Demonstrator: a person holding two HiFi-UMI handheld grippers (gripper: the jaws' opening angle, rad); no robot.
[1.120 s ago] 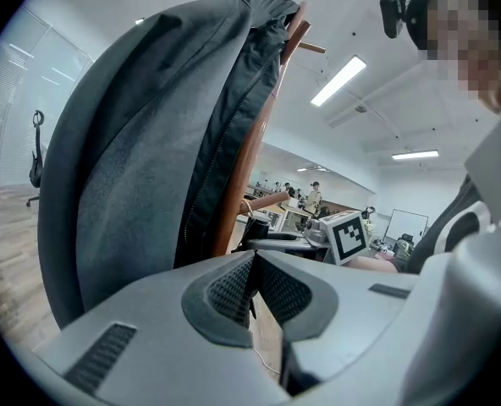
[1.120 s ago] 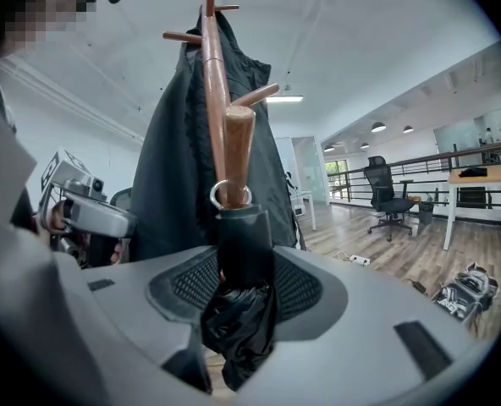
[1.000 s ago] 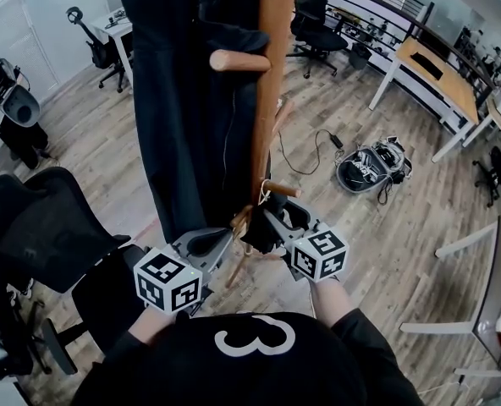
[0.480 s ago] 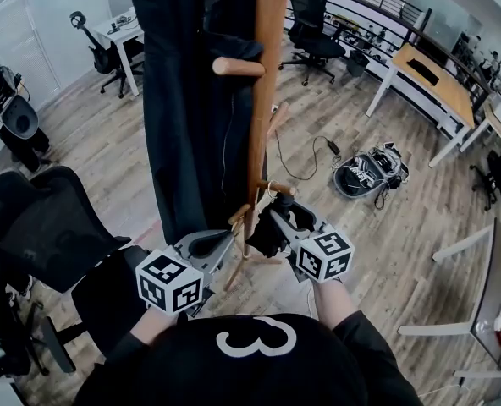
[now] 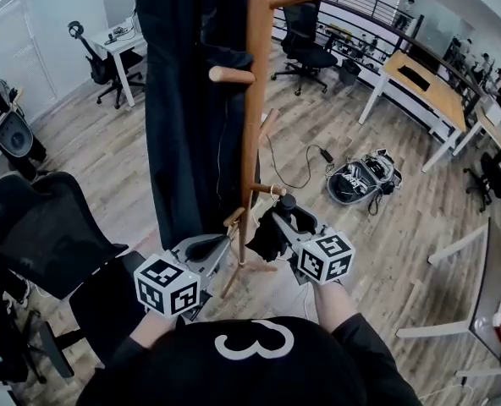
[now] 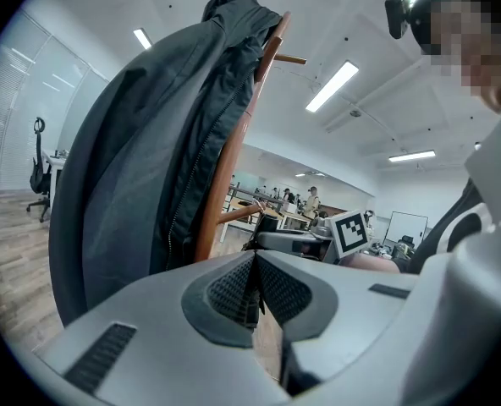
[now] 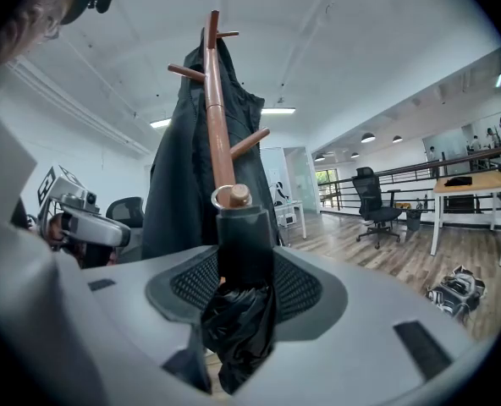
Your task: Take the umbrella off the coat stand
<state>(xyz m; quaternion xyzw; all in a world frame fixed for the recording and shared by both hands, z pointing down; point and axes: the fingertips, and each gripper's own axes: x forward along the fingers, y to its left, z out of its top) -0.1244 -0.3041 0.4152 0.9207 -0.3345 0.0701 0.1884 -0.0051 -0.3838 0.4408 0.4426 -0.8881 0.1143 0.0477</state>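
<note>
A wooden coat stand [image 5: 254, 125] rises in front of me with a dark coat [image 5: 191, 100] hung on it. My right gripper [image 5: 274, 224] is shut on a black folded umbrella [image 5: 267, 233] beside the stand's low peg [image 5: 266, 189]. In the right gripper view the umbrella's handle [image 7: 244, 244] stands between the jaws with crumpled fabric [image 7: 238, 324] below, and its strap ring [image 7: 220, 197] sits round the peg's tip [image 7: 238, 195]. My left gripper [image 5: 206, 247] is shut and empty, left of the pole's base; its pads [image 6: 233, 288] meet, with the coat [image 6: 140, 184] behind.
A black office chair [image 5: 47, 227] stands close at my left. An open bag [image 5: 360, 178] and a cable [image 5: 297, 172] lie on the wood floor to the right. Desks [image 5: 432, 83] and more chairs [image 5: 305, 45] line the back and right.
The head view has tilted up, showing more of the stand's upper pegs. My right gripper with the umbrella has shifted slightly right along the low peg. The left gripper has barely moved.
</note>
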